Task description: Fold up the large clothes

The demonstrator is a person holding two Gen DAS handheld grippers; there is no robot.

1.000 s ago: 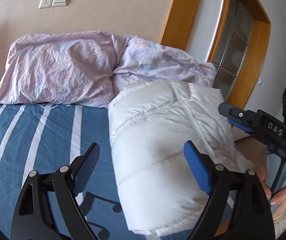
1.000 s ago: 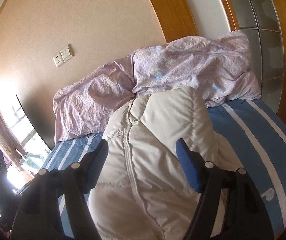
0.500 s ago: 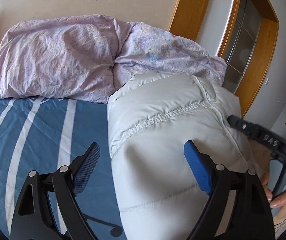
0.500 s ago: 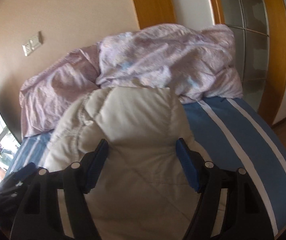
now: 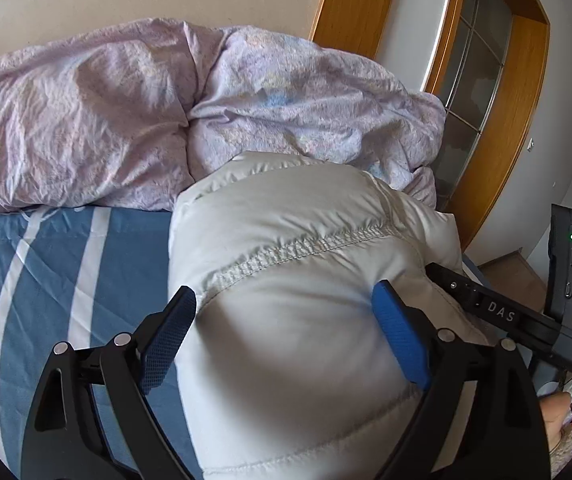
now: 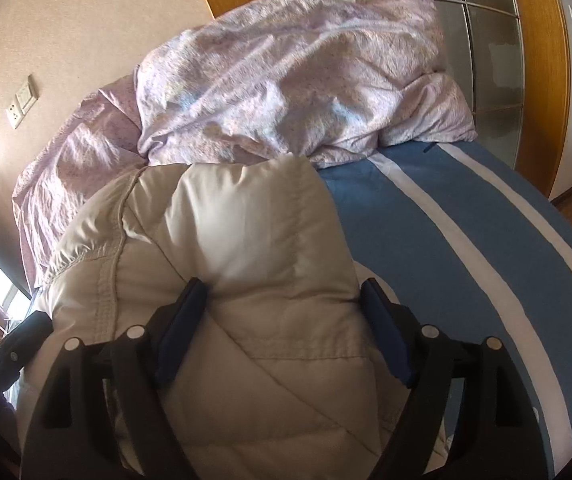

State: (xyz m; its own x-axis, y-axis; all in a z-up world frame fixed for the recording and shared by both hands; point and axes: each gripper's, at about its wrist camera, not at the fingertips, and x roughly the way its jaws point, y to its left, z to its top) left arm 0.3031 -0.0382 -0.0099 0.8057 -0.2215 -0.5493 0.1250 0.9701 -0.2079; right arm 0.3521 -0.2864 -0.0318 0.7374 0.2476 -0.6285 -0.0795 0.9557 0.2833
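Note:
A folded, puffy white down jacket (image 5: 286, 220) (image 6: 245, 208) lies on the blue striped bed sheet (image 5: 45, 280) (image 6: 466, 240), its far end against the duvet. My left gripper (image 5: 283, 292) straddles the jacket's near left part. Its jaws are opening, and the fabric bulges between the blue pads (image 5: 400, 340) without being pinched. My right gripper (image 6: 283, 284) straddles the jacket's right part. Its jaws are opening too, and the padding swells up between them. The right gripper's black body (image 5: 498, 312) shows at the right of the left wrist view.
A crumpled lilac duvet (image 5: 165, 100) (image 6: 286, 80) is heaped at the head of the bed against the beige wall. A wooden-framed glass door (image 5: 486, 60) stands to the right. A hand (image 5: 554, 412) shows low at the right. The left gripper's body (image 6: 9, 356) shows at the right wrist view's left edge.
Both grippers have come forward and down onto the jacket, which now fills the space between their fingers. The right wrist view has swung right, away from the window.

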